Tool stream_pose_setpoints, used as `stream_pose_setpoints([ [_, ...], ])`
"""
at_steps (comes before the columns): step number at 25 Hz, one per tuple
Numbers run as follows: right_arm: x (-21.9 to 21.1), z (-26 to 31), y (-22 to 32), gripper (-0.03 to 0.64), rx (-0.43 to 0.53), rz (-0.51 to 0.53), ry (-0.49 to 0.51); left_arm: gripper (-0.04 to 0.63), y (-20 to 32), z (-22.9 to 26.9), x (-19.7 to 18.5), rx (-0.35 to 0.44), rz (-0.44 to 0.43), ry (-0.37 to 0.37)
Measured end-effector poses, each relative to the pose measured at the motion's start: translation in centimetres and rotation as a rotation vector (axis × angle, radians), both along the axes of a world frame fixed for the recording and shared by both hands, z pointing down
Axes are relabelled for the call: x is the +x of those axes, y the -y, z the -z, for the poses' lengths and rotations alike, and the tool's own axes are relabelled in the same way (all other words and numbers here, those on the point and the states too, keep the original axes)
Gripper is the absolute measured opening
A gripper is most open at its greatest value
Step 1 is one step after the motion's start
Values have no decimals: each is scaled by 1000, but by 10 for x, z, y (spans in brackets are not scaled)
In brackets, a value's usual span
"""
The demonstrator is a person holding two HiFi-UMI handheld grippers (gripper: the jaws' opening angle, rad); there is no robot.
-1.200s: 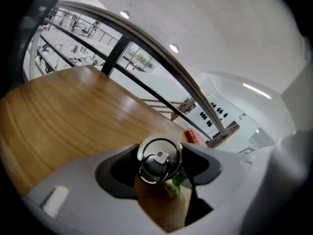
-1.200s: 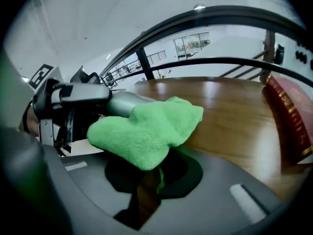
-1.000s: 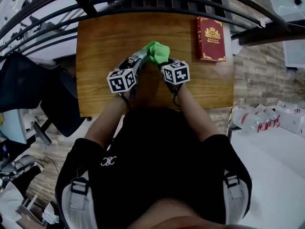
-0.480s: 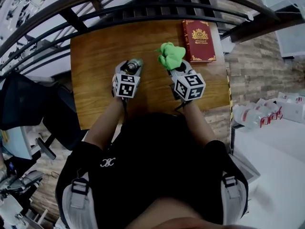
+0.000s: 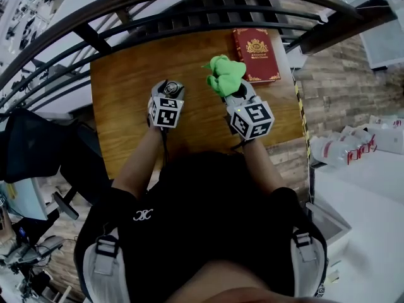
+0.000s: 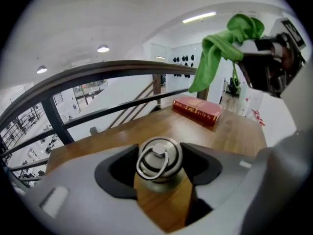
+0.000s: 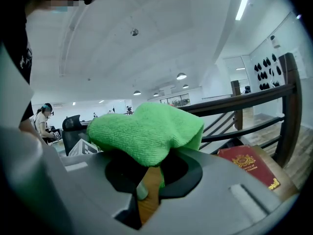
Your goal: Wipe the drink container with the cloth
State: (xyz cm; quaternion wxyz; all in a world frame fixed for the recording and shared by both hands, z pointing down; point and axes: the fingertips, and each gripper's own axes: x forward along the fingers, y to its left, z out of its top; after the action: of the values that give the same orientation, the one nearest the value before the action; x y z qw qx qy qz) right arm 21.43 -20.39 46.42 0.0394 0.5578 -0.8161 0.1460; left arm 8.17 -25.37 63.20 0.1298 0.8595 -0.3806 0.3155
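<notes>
My left gripper (image 5: 169,93) is shut on a metal drink bottle (image 5: 171,88) with a ring on its cap, held over the wooden table (image 5: 120,131). In the left gripper view the cap (image 6: 159,161) sits between the jaws of that gripper (image 6: 159,175), and the bottle's body is hidden. My right gripper (image 5: 235,93) is shut on a crumpled green cloth (image 5: 225,74), held up to the right of the bottle and apart from it. The cloth (image 7: 146,131) bulges over the right gripper (image 7: 146,175) in its own view. The left gripper view shows the cloth (image 6: 220,48) hanging from the right gripper (image 6: 266,58).
A red book (image 5: 255,54) with a gold crest lies at the table's far right, just beyond the cloth, also seen as the book (image 6: 198,109) and the book (image 7: 249,165). A dark railing (image 5: 126,11) runs behind the table's far edge. A black chair (image 5: 38,144) stands to the left.
The cloth was against the bottle a second ago. My right gripper has since carried it off to the right and up, and the left gripper has turned the bottle cap-up.
</notes>
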Motion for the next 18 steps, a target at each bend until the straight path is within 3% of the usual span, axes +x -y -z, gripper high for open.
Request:
stream_pose_setpoints([
  [8,5,14,1,49,33,-26,8,311,3,31,4,120,18,-54],
  [15,-3,32,5,49,92,-16,0,308,4,94,-9,209,114,-237],
  [18,-8,45,7,49,146,-7,0,230,2,139,-18,265,153,-312],
])
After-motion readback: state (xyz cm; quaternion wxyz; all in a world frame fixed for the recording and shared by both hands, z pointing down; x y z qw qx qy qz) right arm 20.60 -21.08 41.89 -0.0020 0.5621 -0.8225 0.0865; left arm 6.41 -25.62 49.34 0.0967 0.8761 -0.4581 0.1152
